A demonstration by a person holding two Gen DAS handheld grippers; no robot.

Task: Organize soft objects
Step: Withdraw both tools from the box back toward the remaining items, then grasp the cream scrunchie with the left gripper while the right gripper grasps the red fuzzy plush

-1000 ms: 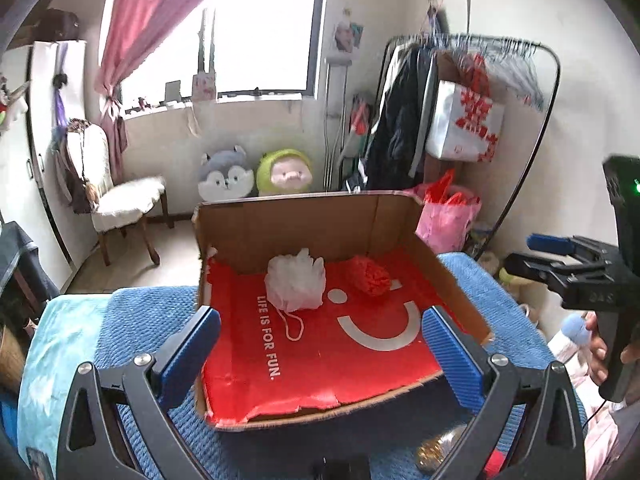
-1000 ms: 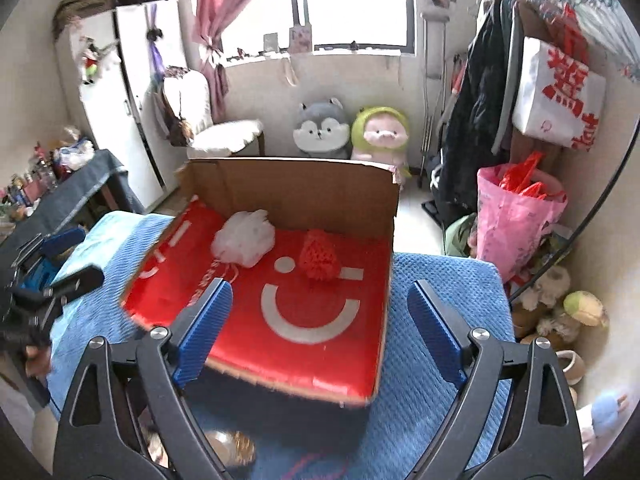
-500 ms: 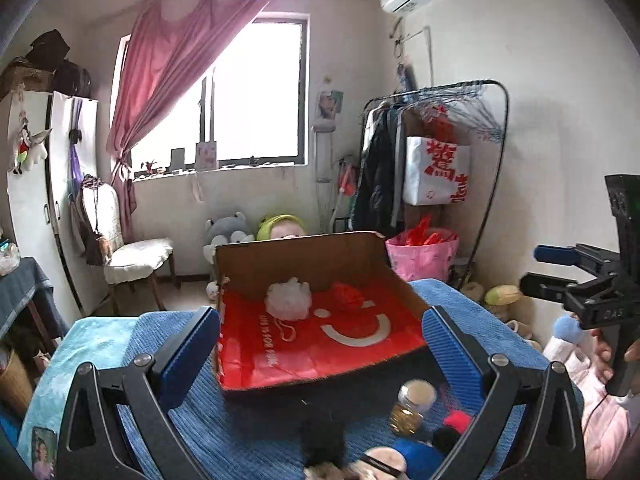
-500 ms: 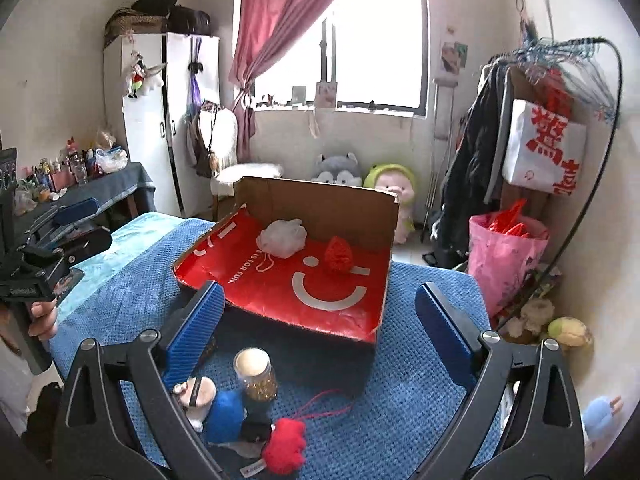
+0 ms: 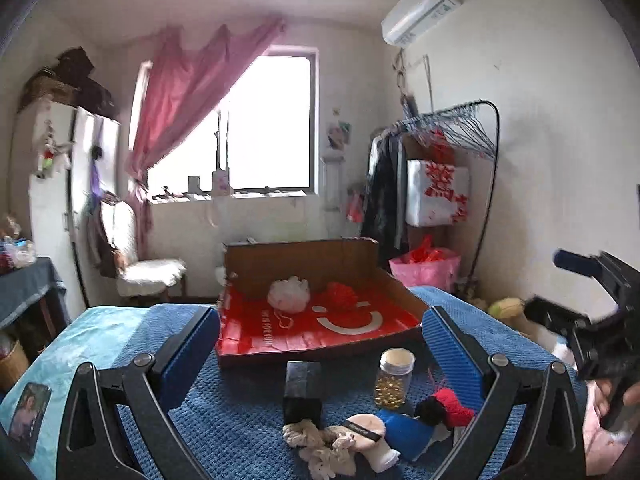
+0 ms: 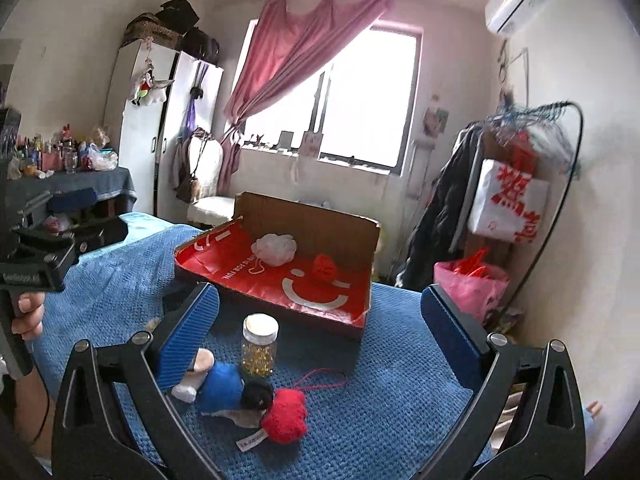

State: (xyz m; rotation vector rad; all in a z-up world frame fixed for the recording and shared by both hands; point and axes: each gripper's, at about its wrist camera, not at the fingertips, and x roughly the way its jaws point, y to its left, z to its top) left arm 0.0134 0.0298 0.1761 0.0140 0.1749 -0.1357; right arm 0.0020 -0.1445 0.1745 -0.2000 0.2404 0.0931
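Likely a home bedroom: wardrobe (image 6: 160,128), clothes rack (image 5: 448,152), pink curtain (image 6: 296,56)

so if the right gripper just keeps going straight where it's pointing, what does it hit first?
Probably the glass jar, standing upright between the open right gripper fingers' line and the cardboard box behind it. Depth is unclear; it may pass above the jar.

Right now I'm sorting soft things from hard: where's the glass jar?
The glass jar stands upright on the blue blanket, centre of the right wrist view, before the cardboard box, beside the blue plush.

Blue blanket (image 6: 400,420) carried cardboard tray (image 6: 304,220), glass jar (image 6: 259,346), black block (image 5: 303,390), red plush heart (image 6: 285,416), blue plush (image 6: 222,388).
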